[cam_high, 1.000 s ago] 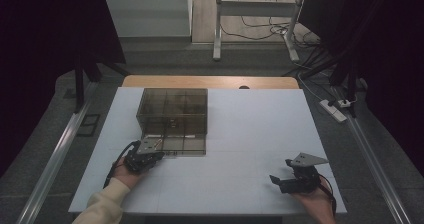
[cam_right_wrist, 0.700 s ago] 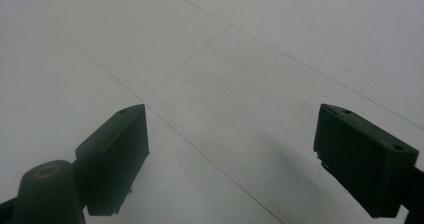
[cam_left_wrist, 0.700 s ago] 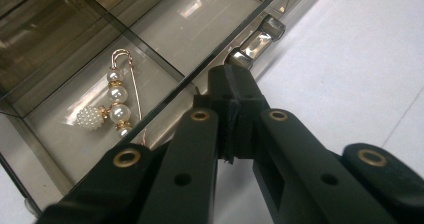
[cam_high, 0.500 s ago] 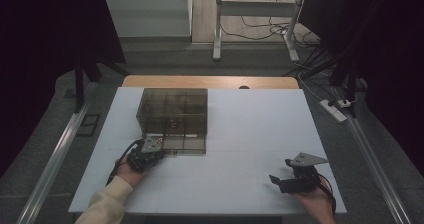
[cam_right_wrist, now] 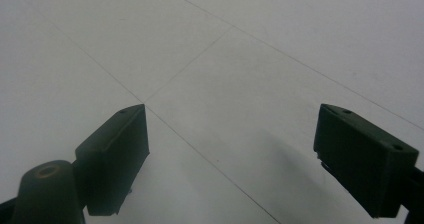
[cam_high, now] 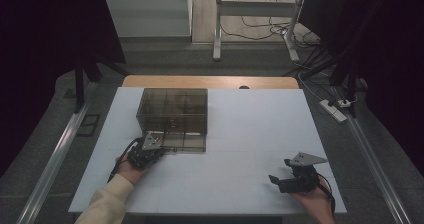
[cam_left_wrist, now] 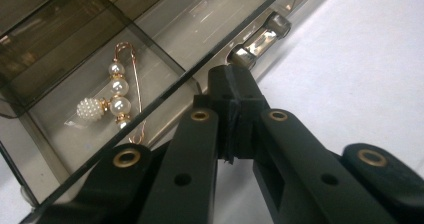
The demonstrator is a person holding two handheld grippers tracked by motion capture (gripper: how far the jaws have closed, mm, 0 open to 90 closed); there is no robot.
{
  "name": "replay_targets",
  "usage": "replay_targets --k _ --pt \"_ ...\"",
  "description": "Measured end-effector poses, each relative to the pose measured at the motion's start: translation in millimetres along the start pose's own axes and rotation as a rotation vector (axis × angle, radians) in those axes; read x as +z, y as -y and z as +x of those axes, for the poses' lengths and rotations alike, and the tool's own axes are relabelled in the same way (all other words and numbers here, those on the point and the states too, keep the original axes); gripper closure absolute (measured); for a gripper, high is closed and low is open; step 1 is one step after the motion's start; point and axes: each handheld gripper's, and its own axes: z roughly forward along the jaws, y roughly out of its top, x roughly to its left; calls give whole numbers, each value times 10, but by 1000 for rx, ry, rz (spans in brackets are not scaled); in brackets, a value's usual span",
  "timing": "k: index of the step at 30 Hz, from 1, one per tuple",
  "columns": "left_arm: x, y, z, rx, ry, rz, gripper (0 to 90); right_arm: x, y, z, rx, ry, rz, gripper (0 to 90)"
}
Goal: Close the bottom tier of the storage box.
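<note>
Left tool (cam_left_wrist: 232,91) nearer smoky, perhaps plastic box (cam_high: 172,115)

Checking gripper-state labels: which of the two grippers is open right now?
The right gripper, over bare white table, jaws wide apart with nothing between. The left gripper is shut, at the chrome handle of the smoky box.

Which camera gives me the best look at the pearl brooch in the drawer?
The left gripper view: the pearl brooch lies close up in a compartment of the smoky box, behind its clear front. In the high view the box is small and dark, so the brooch cannot be made out. The right gripper view looks at the white table.
</note>
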Motion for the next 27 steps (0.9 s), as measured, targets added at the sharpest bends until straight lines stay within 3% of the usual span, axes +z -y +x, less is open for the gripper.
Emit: replay_targets --k 27 --pt "72 -96 98 -1 -30 -17 890 8 -26 16 -12 2 -12 139"
